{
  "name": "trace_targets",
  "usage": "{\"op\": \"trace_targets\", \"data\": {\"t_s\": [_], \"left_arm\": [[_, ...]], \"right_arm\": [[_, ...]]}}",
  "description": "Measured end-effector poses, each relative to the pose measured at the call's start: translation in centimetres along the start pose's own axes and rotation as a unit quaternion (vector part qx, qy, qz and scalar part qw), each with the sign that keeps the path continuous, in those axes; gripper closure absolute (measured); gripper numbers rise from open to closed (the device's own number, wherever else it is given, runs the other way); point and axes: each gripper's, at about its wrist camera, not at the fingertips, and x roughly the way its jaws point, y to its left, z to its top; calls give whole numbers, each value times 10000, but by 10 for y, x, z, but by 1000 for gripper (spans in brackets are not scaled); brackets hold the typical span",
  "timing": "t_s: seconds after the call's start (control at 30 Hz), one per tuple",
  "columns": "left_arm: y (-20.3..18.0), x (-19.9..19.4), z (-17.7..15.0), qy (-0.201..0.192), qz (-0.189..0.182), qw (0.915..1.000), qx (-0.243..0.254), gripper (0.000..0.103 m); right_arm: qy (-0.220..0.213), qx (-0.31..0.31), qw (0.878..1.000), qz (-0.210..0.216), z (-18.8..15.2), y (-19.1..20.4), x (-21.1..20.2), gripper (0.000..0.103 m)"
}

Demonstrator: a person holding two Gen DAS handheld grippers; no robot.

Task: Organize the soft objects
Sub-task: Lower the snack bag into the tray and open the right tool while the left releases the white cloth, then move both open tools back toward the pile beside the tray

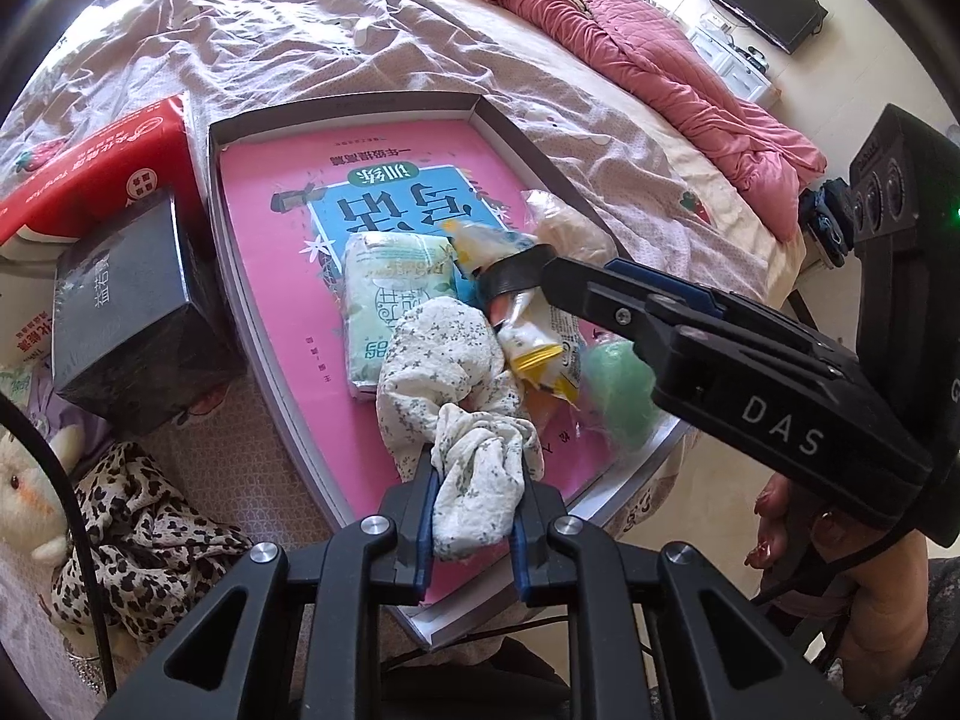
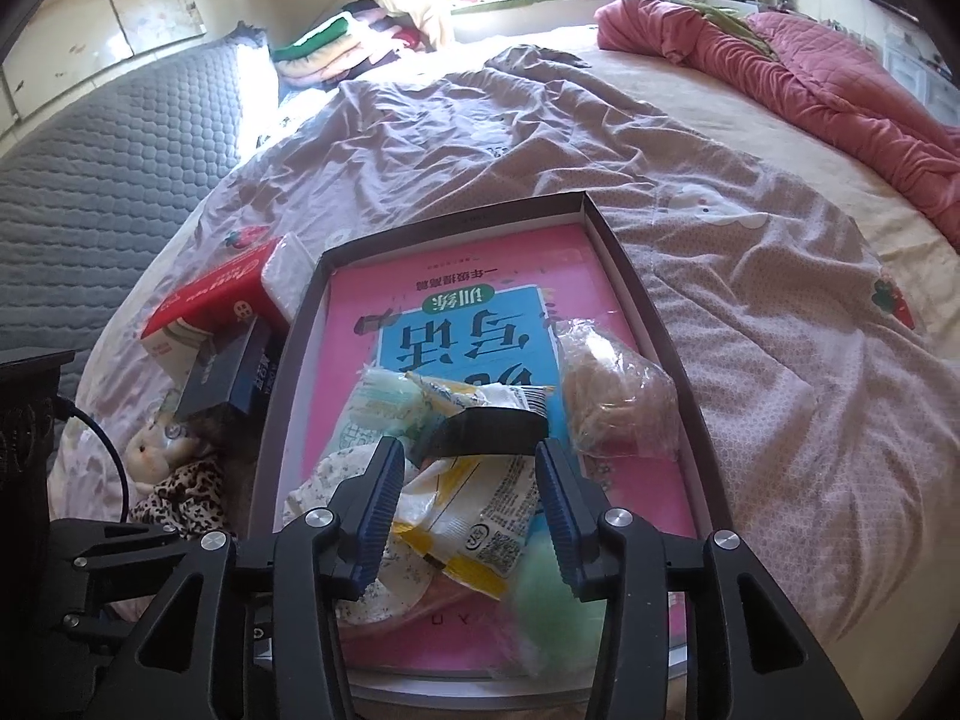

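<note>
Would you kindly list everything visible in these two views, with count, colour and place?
box tray: one, dark-walled, on the bed
book: one, pink and blue, flat inside the tray
floral cloth: one, white with small print, in the tray
tissue pack: one, pale green, on the book
snack packet: one, yellow and white, banded with black tape
clear bag: one, beige contents, tray's right side
green fluff: one, mint, tray's near corner
red pack: one, left of tray
dark box: one, left of tray
plush toy: one, white, beside leopard cloth
pink quilt: one, far side
left gripper: closed on the floral cloth
right gripper: open over the snack packet
</note>
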Motion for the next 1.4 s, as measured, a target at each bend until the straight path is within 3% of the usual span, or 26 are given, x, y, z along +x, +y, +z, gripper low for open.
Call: {"op": "trace_targets", "data": {"t_s": [0.27,0.8,0.93,1.4], "left_arm": [[0,-1,-1,31,-8,10000,-38,79],[-3,-11,-3,-5,292,9996,7,56],[-4,-18,-3,-79,342,9994,43,54],[-13,-52,-5,-463,608,9969,208,39]], "right_arm": [[-124,72,9999,-42,3,-4,-14,55],[-253,99,9996,-127,6,-5,-30,53],[-278,60,9994,-188,7,-3,-34,47],[-420,-101,9986,-301,10,9,-51,43]]}}
